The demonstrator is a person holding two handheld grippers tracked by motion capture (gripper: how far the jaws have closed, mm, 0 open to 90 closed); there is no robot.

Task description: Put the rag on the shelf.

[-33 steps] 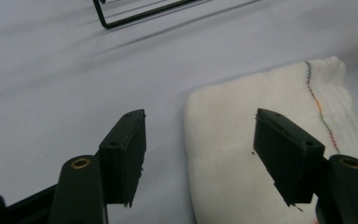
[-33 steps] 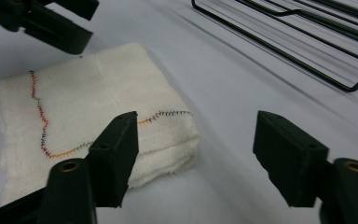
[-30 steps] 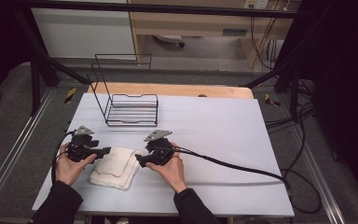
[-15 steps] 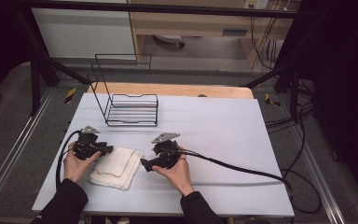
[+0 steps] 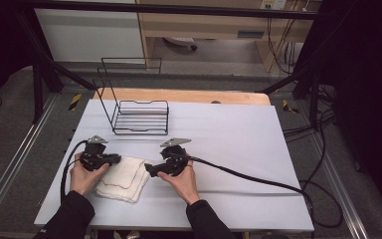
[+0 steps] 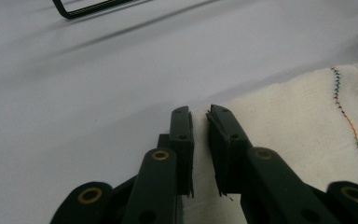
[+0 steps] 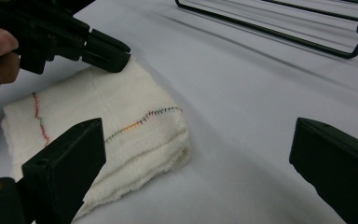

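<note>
resting low over the near-left edge of a folded white cloth (image 5: 124, 178), the left tool (image 6: 199, 114) has its jaws drawn nearly together, a thin slit left between them; whether any fabric is pinched there cannot be told, since the cloth shows just beyond and beneath the tips. the right tool (image 7: 200, 154) stands with its jaws spread wide and nothing between them, aimed at the cloth's opposite corner, which lies just ahead and to its left. the cloth sits flat on the tabletop (image 5: 238, 134), folded into a thick pad with a line of coloured stitching (image 7: 140, 122) across its top layer. well beyond both tools stands a black wire rack (image 5: 139, 117), nothing in it. by the look of it the cloth is folded but not yet lifted; a firm hold at both ends and whatever move follows seem left to do.
</note>
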